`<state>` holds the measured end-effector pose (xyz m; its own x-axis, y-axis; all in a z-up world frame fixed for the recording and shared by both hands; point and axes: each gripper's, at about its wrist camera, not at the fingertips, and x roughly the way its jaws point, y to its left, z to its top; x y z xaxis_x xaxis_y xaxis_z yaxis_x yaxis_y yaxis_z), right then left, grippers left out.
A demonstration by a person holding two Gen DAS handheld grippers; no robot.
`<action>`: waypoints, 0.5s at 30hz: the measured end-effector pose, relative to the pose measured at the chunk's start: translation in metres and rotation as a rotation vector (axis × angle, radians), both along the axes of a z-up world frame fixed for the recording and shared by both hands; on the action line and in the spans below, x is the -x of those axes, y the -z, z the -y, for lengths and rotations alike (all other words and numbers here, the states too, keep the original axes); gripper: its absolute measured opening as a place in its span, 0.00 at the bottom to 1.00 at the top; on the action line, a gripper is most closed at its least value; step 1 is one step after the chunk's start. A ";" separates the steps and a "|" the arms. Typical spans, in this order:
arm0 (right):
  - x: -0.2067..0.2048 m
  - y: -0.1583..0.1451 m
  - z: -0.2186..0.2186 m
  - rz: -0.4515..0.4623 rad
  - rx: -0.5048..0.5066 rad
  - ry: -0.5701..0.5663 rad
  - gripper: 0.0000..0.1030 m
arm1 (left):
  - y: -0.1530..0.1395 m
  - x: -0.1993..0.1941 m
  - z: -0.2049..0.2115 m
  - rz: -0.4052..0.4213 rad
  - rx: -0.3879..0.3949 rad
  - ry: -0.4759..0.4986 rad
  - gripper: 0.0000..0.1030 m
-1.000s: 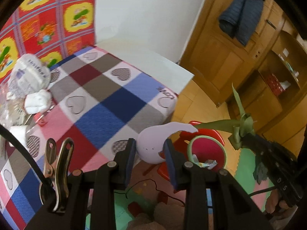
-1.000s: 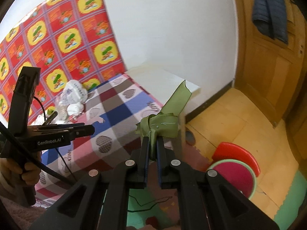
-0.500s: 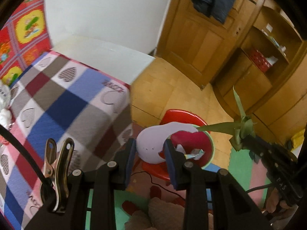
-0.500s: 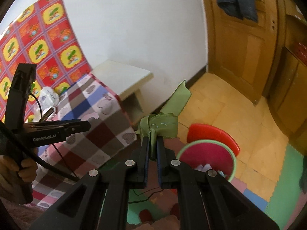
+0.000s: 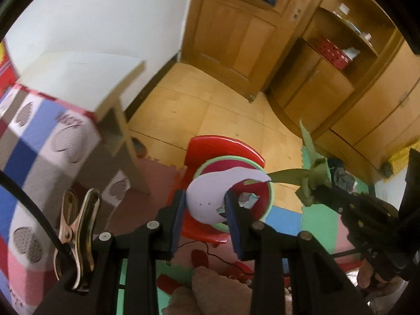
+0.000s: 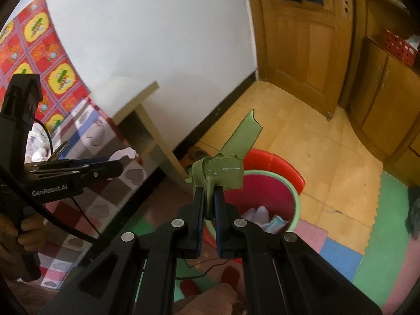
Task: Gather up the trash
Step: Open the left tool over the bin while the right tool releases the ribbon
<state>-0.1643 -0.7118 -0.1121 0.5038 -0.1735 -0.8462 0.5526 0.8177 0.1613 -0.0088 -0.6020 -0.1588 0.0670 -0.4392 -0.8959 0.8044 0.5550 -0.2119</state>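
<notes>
1. Green ribbon scrap is pinched in the narrow right claw.
2. A pale lilac paper piece is clamped in the left claw.
3. Below and just ahead of both lies the green-rimmed bin; the left claw appears nearer its opening.

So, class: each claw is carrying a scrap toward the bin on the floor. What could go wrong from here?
1. The right claw pinches only the base of the green ribbon; its long tail could catch the bin rim and hang outside.
2. The lilac paper scrap in the left claw is light; released off-centre, it may drift onto the foam mats.
</notes>
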 end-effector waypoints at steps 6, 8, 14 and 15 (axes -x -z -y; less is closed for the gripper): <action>0.005 0.028 0.020 -0.038 -0.020 0.016 0.08 | 0.034 0.014 0.034 -0.037 -0.042 0.058 0.31; 0.006 0.041 0.028 -0.053 -0.027 0.020 0.08 | 0.045 0.018 0.044 -0.045 -0.052 0.079 0.31; 0.007 0.078 0.047 -0.092 -0.051 0.026 0.08 | 0.084 0.027 0.071 -0.046 -0.081 0.104 0.31; 0.006 0.084 0.049 -0.097 -0.054 0.027 0.08 | 0.088 0.026 0.073 -0.049 -0.084 0.107 0.31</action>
